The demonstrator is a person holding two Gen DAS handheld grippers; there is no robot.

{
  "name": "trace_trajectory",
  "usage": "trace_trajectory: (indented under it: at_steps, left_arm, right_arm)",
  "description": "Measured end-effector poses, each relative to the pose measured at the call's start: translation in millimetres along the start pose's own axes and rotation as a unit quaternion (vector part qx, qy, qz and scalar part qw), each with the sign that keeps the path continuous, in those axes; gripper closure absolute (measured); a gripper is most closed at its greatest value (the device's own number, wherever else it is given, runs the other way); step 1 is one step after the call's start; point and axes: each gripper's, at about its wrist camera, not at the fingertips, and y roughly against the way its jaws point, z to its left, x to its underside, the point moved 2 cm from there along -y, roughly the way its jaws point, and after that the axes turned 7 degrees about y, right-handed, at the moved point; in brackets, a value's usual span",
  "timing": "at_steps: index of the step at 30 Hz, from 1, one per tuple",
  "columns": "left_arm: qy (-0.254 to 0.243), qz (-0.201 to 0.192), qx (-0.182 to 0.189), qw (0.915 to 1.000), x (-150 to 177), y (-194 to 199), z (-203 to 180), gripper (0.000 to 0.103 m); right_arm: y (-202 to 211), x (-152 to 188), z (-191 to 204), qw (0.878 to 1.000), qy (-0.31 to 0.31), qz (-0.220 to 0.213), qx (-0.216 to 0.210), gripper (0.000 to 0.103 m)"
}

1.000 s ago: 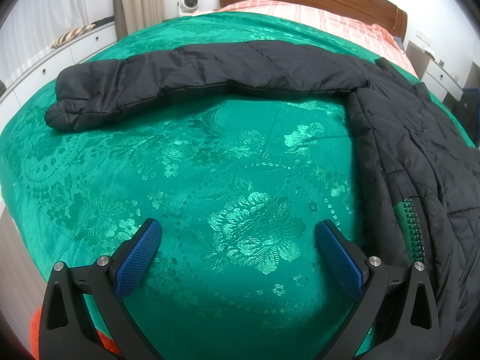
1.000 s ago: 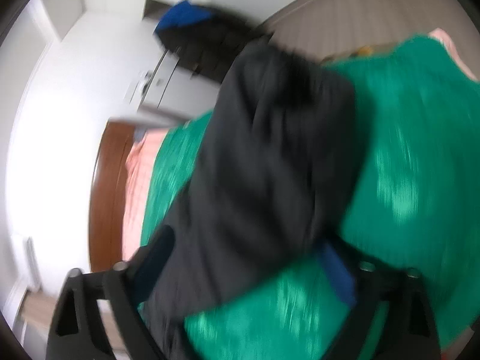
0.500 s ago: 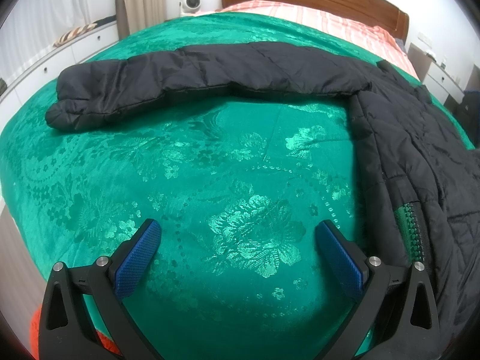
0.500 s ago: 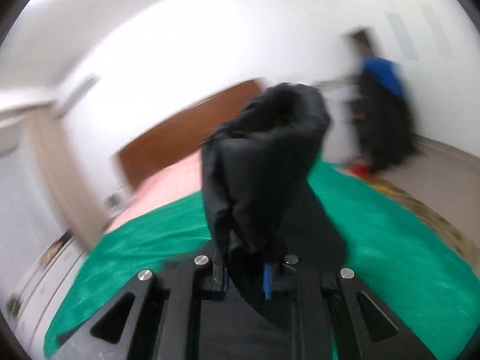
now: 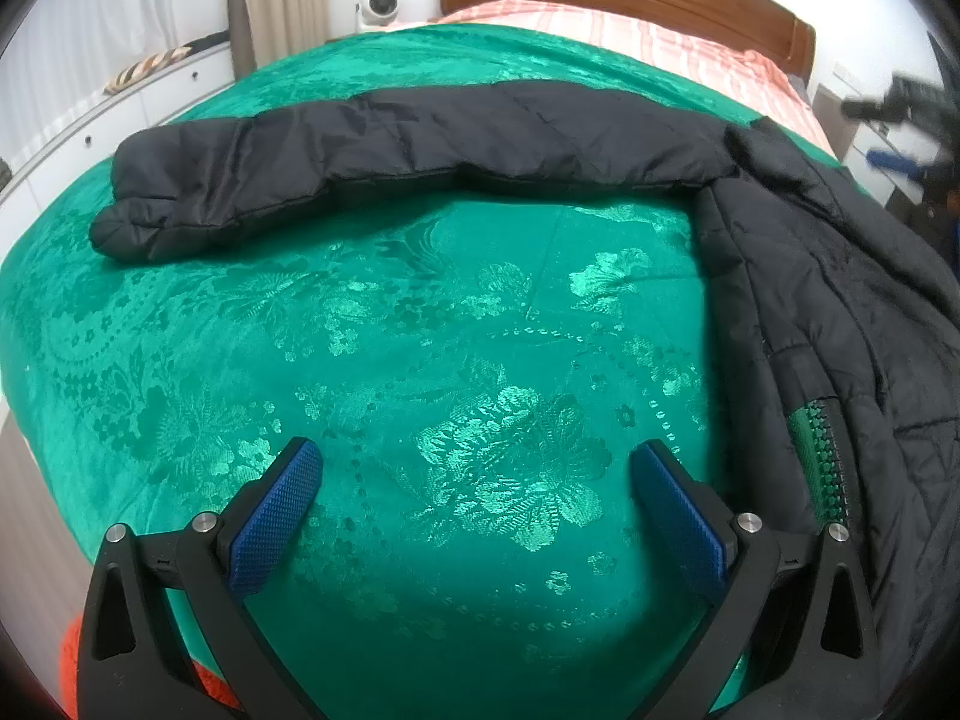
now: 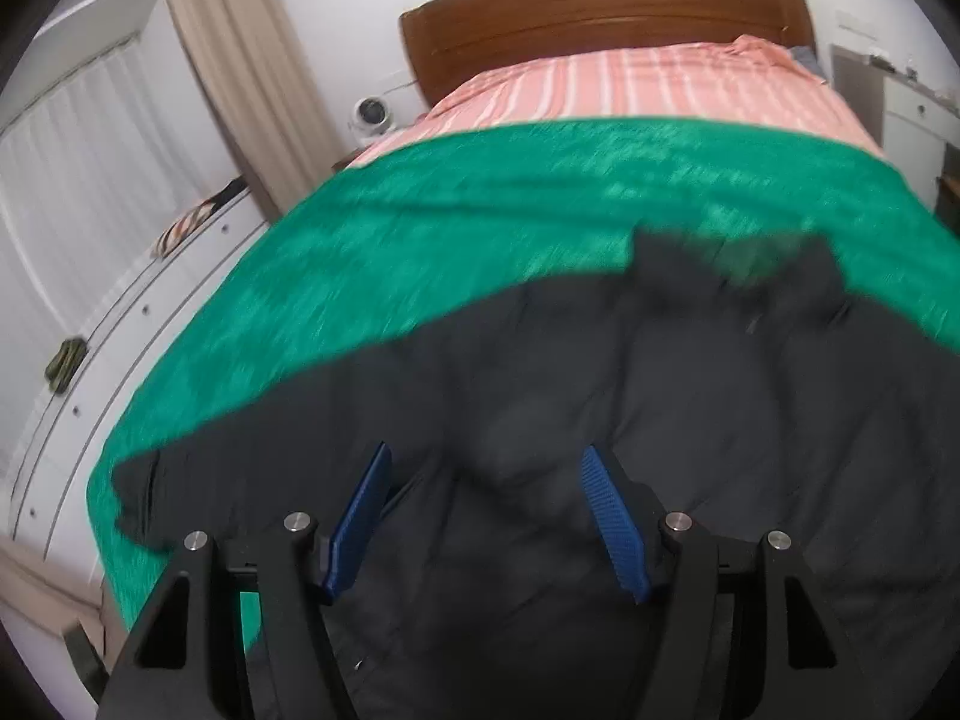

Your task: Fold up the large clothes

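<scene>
We have just swung the right sleeve across and our right gripper is opening its fingers over the black jacket on the bed, pinching nothing, while our left gripper hangs spread and empty, its sleeve unfolded.

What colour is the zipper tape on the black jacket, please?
Green zipper tape on the black jacket, clearest in the left wrist view.

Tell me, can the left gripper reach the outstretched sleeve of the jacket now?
Probably yes: the left gripper is open and empty, and only bare green bedspread lies between it and the sleeve.
</scene>
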Motion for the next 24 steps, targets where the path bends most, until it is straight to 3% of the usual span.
trace_trajectory:
  at_steps: [3, 8, 11, 15, 19, 24]
  left_arm:
    - [0.000, 0.000, 0.000, 1.0000, 0.1, -0.4, 0.0, 0.000]
    - [-0.001, -0.002, -0.001, 1.0000, 0.2, -1.1, -0.4, 0.000]
    - [-0.002, -0.003, -0.002, 1.0000, 1.3, -1.7, -0.9, 0.000]
    - [-0.002, -0.007, -0.008, 0.9999, 3.9, -2.1, -3.1, 0.000]
    - [-0.003, -0.013, -0.014, 0.9998, 7.0, -2.5, -6.1, 0.000]
    - [-0.004, -0.017, -0.017, 0.9997, 9.1, -3.1, -8.6, 0.000]
  right_arm:
    - [16.7, 37.2, 12.9, 1.000, 0.010, -0.004, -0.026, 0.036]
    - [104.7, 95.9, 7.0, 0.998, 0.020, -0.053, -0.029, 0.024]
    - [164.8, 140.3, 1.9, 0.994, 0.048, -0.097, 0.001, 0.016]
    - [209.2, 191.1, -10.6, 0.987, 0.090, -0.125, 0.045, 0.011]
    - [238.1, 243.3, -23.8, 0.981, 0.118, -0.121, 0.092, 0.011]
    - [262.7, 285.6, -25.8, 0.965, 0.136, -0.157, 0.158, 0.011]
